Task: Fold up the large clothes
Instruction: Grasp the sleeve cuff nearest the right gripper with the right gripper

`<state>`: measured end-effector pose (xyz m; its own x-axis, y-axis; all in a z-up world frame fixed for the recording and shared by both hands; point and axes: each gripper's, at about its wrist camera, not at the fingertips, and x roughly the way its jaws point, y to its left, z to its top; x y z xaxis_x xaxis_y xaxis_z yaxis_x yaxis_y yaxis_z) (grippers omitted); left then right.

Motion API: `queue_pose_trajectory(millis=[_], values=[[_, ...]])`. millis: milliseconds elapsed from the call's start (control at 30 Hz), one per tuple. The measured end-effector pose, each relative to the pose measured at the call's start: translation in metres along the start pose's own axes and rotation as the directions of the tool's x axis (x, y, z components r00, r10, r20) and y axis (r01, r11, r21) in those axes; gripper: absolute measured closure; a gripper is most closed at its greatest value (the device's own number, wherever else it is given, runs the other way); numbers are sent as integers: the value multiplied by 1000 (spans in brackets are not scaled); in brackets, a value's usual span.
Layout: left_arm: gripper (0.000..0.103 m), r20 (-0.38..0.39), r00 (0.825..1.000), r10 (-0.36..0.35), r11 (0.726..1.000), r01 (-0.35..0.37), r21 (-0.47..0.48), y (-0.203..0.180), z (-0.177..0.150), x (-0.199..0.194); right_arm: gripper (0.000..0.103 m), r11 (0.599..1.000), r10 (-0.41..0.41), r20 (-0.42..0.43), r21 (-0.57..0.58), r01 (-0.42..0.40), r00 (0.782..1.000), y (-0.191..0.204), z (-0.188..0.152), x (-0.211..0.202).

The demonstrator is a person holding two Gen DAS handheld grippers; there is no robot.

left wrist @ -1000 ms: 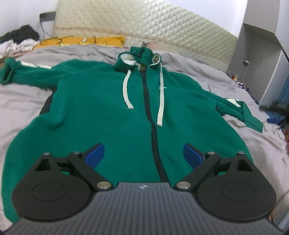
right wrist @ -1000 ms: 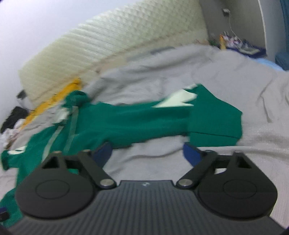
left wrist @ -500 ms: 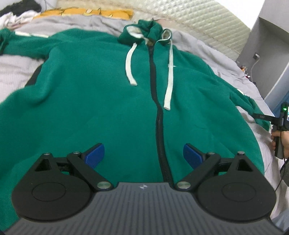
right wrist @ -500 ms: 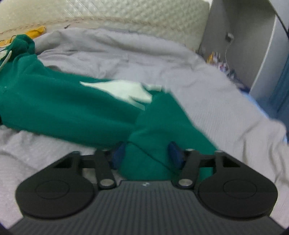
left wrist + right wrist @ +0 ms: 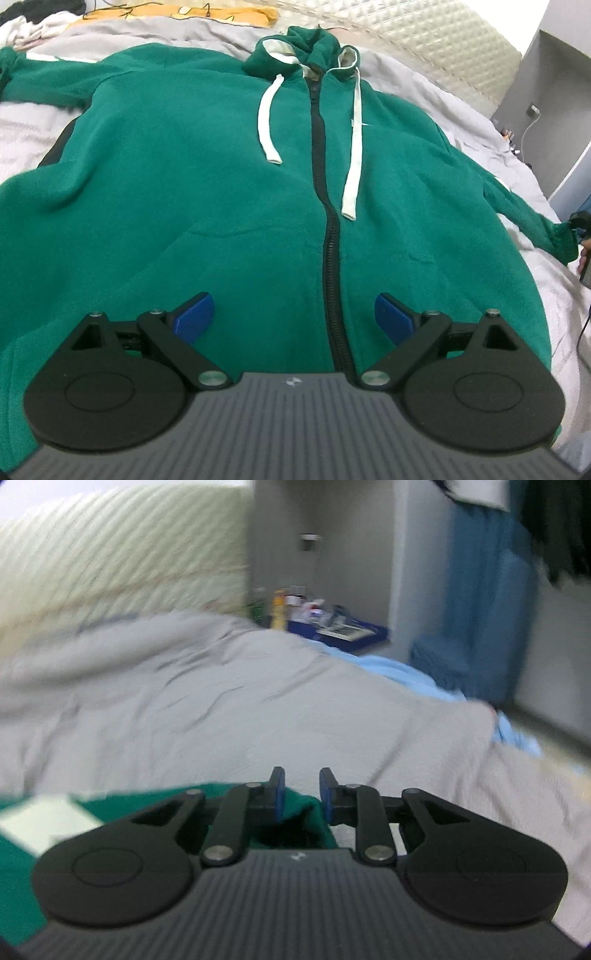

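Observation:
A green zip-up hoodie [image 5: 207, 192] lies front-up and spread out on a grey bed sheet [image 5: 436, 99], its hood [image 5: 306, 51] toward the headboard, with white drawstrings and a black zipper. My left gripper [image 5: 293, 317] is open and empty above the hoodie's lower front. My right gripper [image 5: 302, 794] is nearly shut on the cuff of the hoodie's right sleeve [image 5: 299, 812]. The same cuff shows at the right edge of the left wrist view [image 5: 561, 240], beside the other gripper. A white stripe [image 5: 40, 821] marks that sleeve.
A quilted cream headboard [image 5: 424, 40] stands behind the bed. A yellow cloth [image 5: 177, 14] and a pile of clothes [image 5: 33, 22] lie at the far left. A nightstand with small items [image 5: 325, 624] and blue curtains [image 5: 480, 602] are to the right.
My right gripper reached the sleeve cuff, closed on it and swung to face the nightstand. My left gripper moved forward and lower over the hoodie, still open.

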<state>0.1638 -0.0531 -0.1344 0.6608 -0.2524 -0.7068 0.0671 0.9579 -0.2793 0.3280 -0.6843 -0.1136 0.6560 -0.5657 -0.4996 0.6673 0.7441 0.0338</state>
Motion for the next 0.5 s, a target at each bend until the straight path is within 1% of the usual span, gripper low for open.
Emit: queue_pose_trajectory(millis=[33, 67, 100, 133, 167, 200, 300, 367, 400, 467, 500], values=[[7, 1, 1000, 1, 1000, -1, 0, 0, 1, 1, 75, 998, 3, 10, 55, -3, 1000, -7, 0, -4], [7, 2, 1000, 2, 1000, -2, -3, 1, 1, 1, 62, 995, 6, 22, 95, -8, 1000, -11, -1, -8], [7, 4, 1000, 2, 1000, -2, -8, 2, 2, 1, 41, 991, 5, 32, 137, -9, 999, -17, -3, -15], [7, 0, 1000, 2, 1000, -2, -16, 4, 3, 1, 33, 983, 16, 43, 183, -24, 999, -22, -5, -23], [7, -3, 1000, 3, 1000, -3, -26, 5, 3, 2, 29, 976, 39, 48, 214, -48, 998, -25, -6, -30], [7, -2, 1000, 5, 999, -5, -34, 7, 4, 1, 30, 970, 70, 49, 228, -79, 996, -25, -7, -39], [7, 10, 1000, 20, 999, -20, -43, 10, 3, -5, 30, 963, 130, 30, 235, -134, 991, -16, -19, -64], [7, 21, 999, 31, 998, -29, -64, 14, 2, -12, 29, 943, 211, 10, 262, -206, 977, -8, -36, -85], [7, 25, 999, 28, 996, -26, -80, 17, 1, -16, 28, 928, 265, -19, 277, -249, 964, -1, -45, -89], [7, 27, 999, 18, 993, -15, -116, 24, 0, -22, 28, 884, 365, -68, 338, -322, 929, 11, -65, -95], [7, 26, 1000, 12, 991, -8, -132, 27, -1, -25, 28, 855, 416, -96, 379, -353, 904, 17, -75, -94]])
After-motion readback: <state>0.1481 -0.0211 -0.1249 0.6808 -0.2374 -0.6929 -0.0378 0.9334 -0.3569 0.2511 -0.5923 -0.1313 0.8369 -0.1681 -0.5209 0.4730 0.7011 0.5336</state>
